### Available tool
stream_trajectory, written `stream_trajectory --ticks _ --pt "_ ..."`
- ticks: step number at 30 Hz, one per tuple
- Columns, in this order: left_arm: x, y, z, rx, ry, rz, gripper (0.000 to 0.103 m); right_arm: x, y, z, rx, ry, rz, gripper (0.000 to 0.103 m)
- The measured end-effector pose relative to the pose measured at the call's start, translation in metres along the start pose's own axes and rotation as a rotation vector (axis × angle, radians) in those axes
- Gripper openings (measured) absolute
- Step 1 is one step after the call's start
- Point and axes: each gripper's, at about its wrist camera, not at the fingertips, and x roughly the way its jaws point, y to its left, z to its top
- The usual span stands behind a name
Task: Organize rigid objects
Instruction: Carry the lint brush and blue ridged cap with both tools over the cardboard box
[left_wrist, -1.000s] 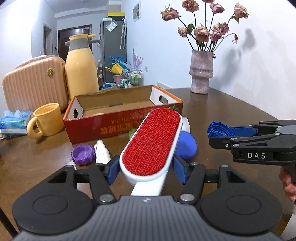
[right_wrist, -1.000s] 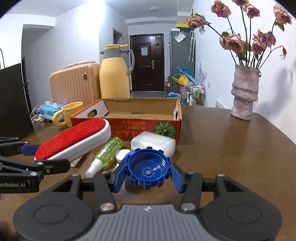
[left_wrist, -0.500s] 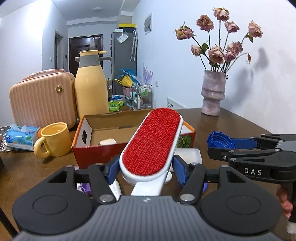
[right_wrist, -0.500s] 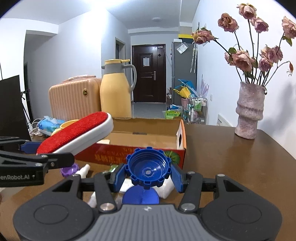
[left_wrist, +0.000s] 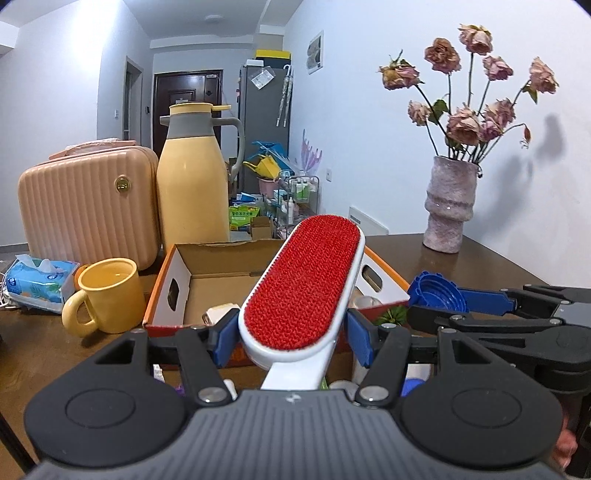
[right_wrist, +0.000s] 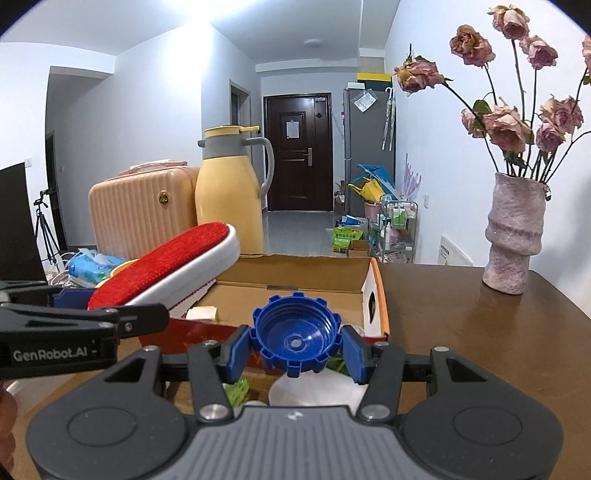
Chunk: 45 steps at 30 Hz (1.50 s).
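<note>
My left gripper (left_wrist: 291, 339) is shut on a white lint brush with a red pad (left_wrist: 306, 280), held in the air with its tip over the open red cardboard box (left_wrist: 184, 266). The brush also shows in the right wrist view (right_wrist: 166, 262). My right gripper (right_wrist: 295, 350) is shut on a blue toothed bottle cap (right_wrist: 295, 334), held above the box's near wall (right_wrist: 376, 295). The cap also shows in the left wrist view (left_wrist: 436, 295). A small white object (right_wrist: 201, 314) lies inside the box.
A yellow mug (left_wrist: 107, 295), a tissue pack (left_wrist: 40, 280), a pink case (left_wrist: 88, 199) and a yellow thermos (left_wrist: 192, 184) stand left and behind the box. A vase of dried roses (right_wrist: 513, 236) stands at the back right. A green bottle (right_wrist: 236, 391) and a white container (right_wrist: 317, 387) lie below the grippers.
Both grippers have risen from the table with their objects and moved forward toward the box. The items left on the table have dropped below the grippers.
</note>
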Motion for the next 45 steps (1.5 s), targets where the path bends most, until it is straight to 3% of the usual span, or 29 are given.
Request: stream_trajectory --ticks 24,45 --pt "0.083 0.033 0.034 -0.079 -0.005 0.061 0.061 0.089 -0.001 0.033 0.046 0.022 -0.009 0.052" --pt "0.153 0.051 0.047 -0.084 0.062 0.097 0.061 0.160 -0.016 0.044 0.059 0.113 -0.037 0.052"
